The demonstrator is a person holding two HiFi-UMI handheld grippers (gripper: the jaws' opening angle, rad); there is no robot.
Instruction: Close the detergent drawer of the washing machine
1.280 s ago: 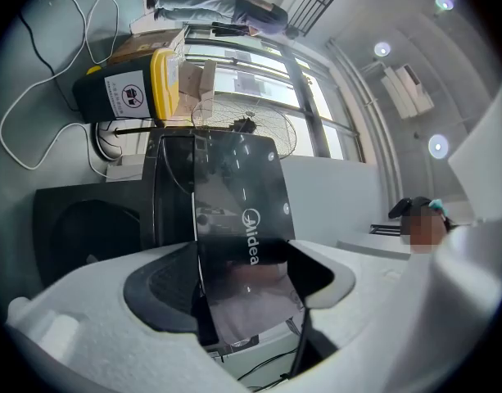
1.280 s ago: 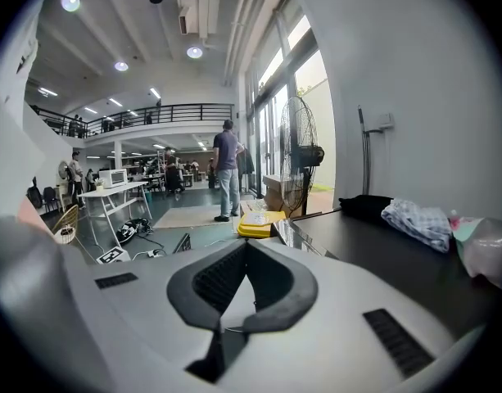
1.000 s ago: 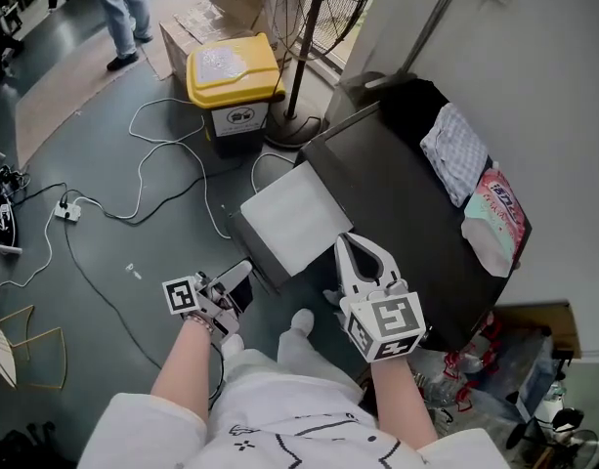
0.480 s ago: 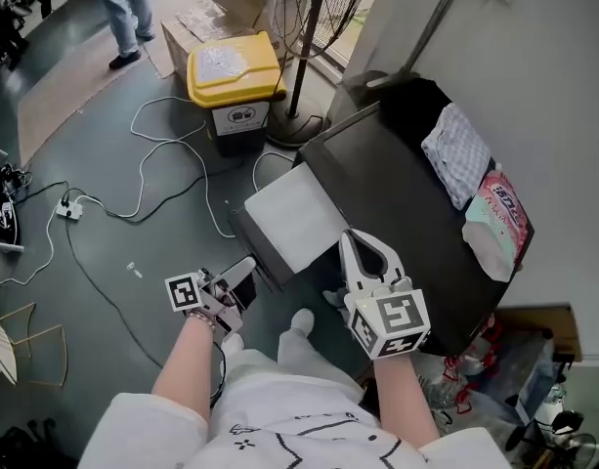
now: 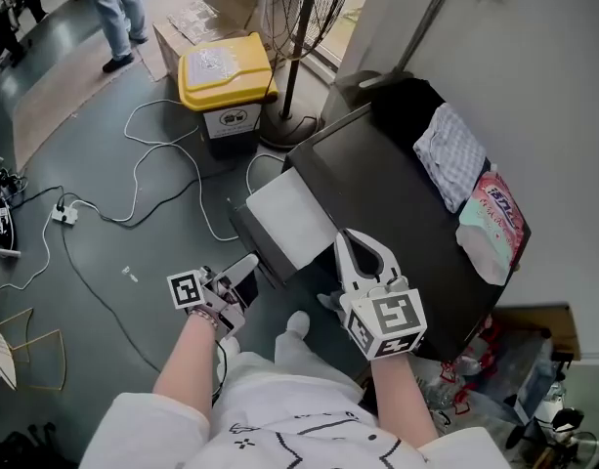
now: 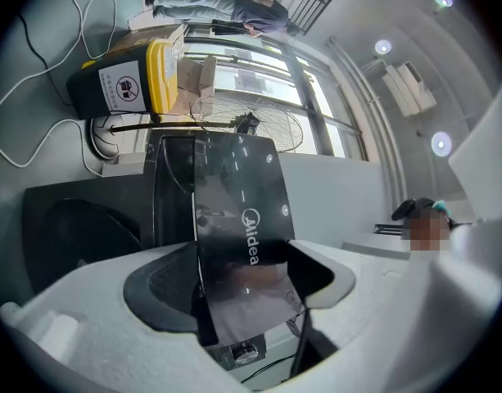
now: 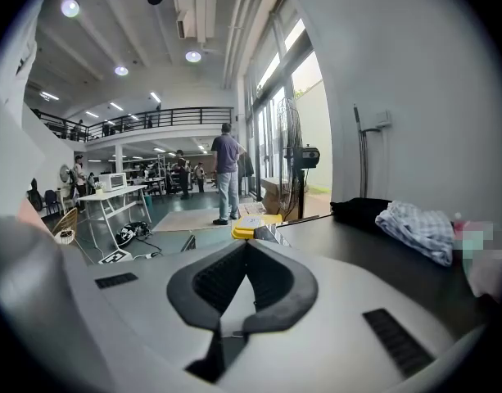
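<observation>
Drawer [image 5: 291,218] stands pulled well out from the front of the washing machine [image 5: 397,223], its pale top facing up. Nothing shows lying in it; compartments can't be made out from above.

Left gripper [image 5: 242,267] is low at the drawer's near end. Its fingers [image 6: 165,289] are spread wide and set on the dark glossy front panel, which fills the gap edge to edge (brand lettering runs up between them). Judged a hold taken so the drawer can be steered straight back into its slot.

Right gripper [image 5: 356,244] hovers above the machine's front corner, fingers pressed together on nothing, probably just parked clear.

On the machine's top: checked cloth [image 5: 453,159] and pink packet [image 5: 494,218], well apart from the drawer. Yellow-lidded bin [image 5: 226,71] on the floor, lid down, contents unseen.
</observation>
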